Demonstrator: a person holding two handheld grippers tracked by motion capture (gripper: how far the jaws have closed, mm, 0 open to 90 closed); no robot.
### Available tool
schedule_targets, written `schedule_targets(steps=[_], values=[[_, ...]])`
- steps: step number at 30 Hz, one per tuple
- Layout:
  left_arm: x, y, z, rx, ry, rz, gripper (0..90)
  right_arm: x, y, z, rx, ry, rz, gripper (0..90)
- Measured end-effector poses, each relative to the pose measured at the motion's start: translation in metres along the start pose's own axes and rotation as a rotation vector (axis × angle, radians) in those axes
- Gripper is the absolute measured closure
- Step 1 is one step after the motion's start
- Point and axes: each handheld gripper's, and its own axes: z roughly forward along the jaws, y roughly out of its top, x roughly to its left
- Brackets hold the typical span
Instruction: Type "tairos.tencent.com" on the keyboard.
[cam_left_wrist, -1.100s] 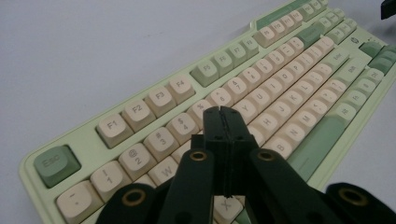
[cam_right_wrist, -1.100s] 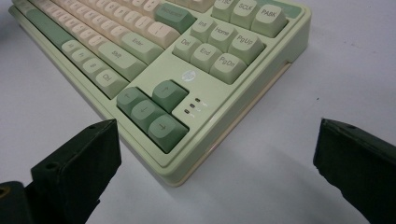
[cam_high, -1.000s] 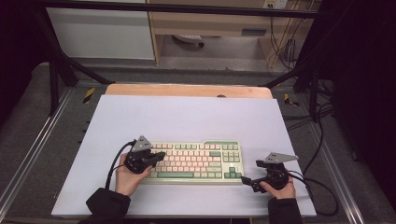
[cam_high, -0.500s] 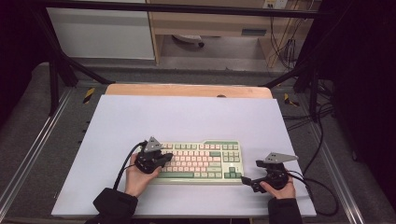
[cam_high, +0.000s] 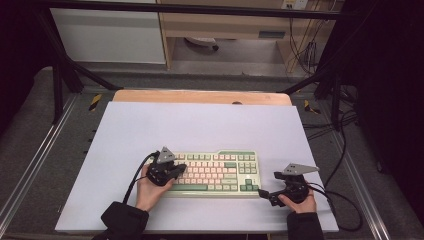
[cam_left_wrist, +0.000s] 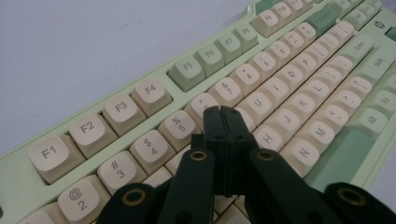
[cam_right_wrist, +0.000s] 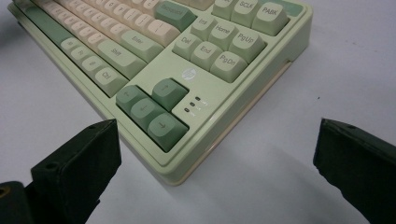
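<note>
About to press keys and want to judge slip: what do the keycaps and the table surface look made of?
The cream and green keycaps of the pale green keyboard look like matte moulded plastic: dull sheen, rounded edges, printed legends. The pale lilac-white table surface seems a smooth matte sheet, perhaps laminate or plastic; the pictures leave that open.
</note>
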Motion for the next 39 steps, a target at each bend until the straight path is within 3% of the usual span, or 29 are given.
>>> schedule_targets(steps=[7,25,39], values=[[0.000,-0.001,0.000,0.000,-0.007,0.002,90.0,0.000,0.000,0.000,-0.002,0.001,0.001,1.3],[-0.001,0.002,-0.020,-0.031,-0.028,0.007,90.0,0.000,0.000,0.000,0.001,0.001,-0.003,1.3],[0.008,-0.007,-0.042,-0.041,-0.015,0.006,90.0,0.001,0.000,0.001,0.002,0.002,-0.001,1.3]])
